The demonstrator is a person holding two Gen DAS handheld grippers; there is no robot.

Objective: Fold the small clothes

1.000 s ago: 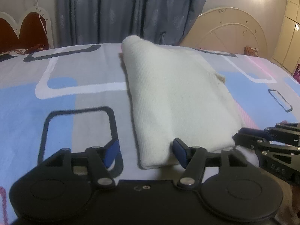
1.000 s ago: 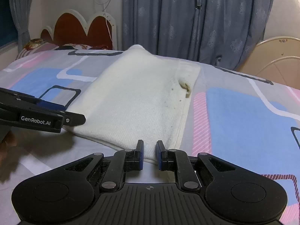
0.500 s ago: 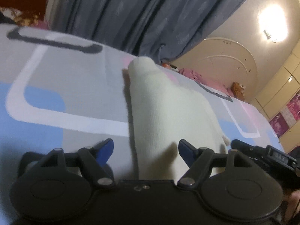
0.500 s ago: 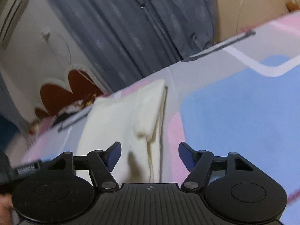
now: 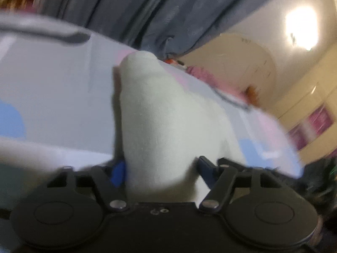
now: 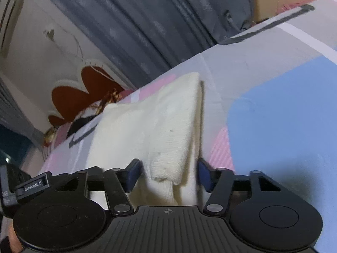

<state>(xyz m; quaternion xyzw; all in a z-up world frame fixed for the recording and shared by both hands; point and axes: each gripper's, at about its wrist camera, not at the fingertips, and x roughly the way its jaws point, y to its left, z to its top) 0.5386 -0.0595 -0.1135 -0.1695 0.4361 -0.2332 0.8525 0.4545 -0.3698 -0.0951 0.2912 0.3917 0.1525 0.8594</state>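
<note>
Grippers, left [image 5: 161, 169] and right [image 6: 167, 174], are straddling the near edge of the cream garment [image 6: 160, 122] lying mid-bed [image 6: 273, 116]; we are closing both jaws, not yet clamped, to lift it for folding.

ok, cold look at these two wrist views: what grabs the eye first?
The cream knit garment, folded on the patterned bedsheet, fills the middle of both views. Each gripper straddles a near edge of it: the left gripper and the right gripper have just been closing, cloth between the jaws. Grey curtains hang behind.
</note>
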